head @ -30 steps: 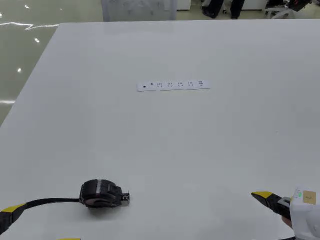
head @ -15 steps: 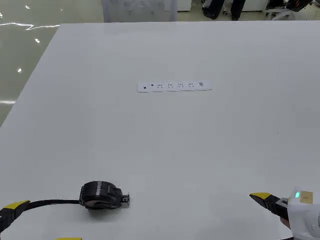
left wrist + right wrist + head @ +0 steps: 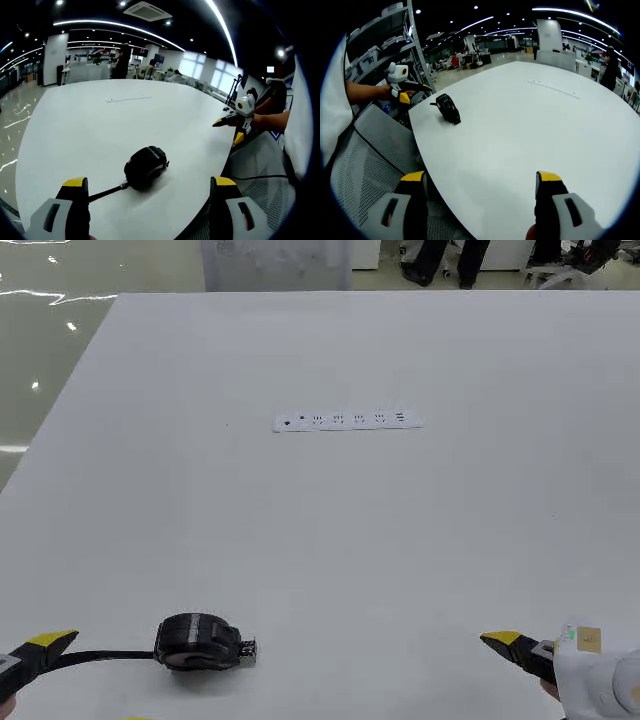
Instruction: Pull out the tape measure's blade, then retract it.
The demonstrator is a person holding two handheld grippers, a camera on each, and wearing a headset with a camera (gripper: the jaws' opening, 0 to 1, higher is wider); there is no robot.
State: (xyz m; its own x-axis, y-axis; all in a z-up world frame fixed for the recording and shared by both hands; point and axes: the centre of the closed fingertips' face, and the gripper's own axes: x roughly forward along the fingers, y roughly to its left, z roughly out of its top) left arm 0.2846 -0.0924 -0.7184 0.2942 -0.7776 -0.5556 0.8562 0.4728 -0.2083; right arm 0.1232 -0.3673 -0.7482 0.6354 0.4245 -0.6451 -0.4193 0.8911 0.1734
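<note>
Since the tape [image 3: 200, 642] sits near the front-left edge of the worktop [image 3: 330, 530], the left gripper [image 3: 148, 184] is much nearer, fingers wide, nothing held; the strap [image 3: 105, 654] trails left toward it. Case lies L-R, blade tip [image 3: 252, 647] facing right. Right gripper [image 3: 481, 177] is well apart, fingers also wide. Surface: plain white, w/ power strip [image 3: 347, 421] mid-worktop; open office beyond.

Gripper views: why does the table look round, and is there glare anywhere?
Left and right gripper views: the fisheye lens bends the white table's edge and the ceiling lights into curves. Head view: the table's edges run straight; the floor shows bright glare streaks; the tape measure is sharp.
</note>
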